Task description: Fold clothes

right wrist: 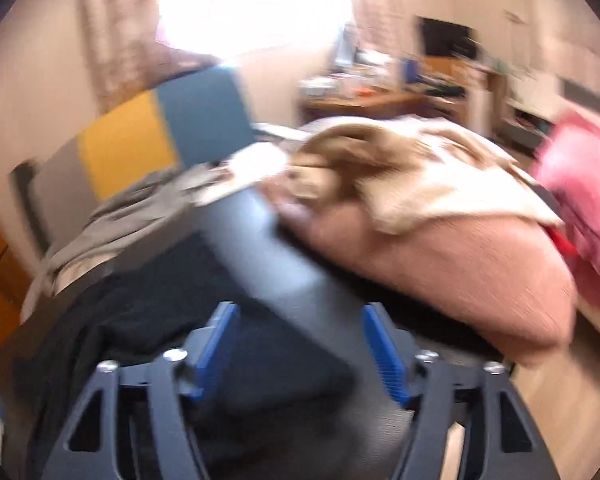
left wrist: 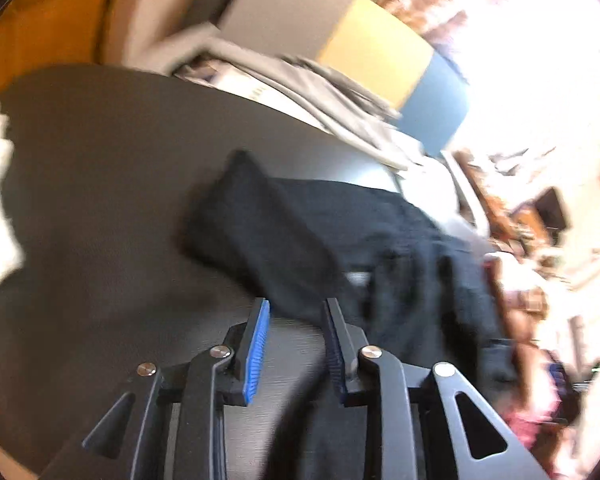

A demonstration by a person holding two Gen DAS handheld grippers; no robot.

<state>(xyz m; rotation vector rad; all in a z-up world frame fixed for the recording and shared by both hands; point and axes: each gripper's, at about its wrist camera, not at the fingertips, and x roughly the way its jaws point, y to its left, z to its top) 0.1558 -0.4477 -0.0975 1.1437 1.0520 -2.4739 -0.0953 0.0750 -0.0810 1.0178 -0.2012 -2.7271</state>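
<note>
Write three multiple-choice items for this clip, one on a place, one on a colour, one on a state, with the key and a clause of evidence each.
1. Where does the black garment lie?
A. On the dark round table
B. On the floor
C. Over a chair back

2. What colour are the ribbed pads on the right gripper?
A. Red
B. Blue
C. White

3. How does the left gripper stand?
A. Shut on a pink towel
B. Open, fingers apart, at the garment's edge
C. Out of view

Key: 1 A, the black cloth is spread over the dark tabletop in the left wrist view. 2 B, both pads show blue in the right wrist view. 3 B, a clear gap shows between the fingers, with no cloth visibly pinched.
</note>
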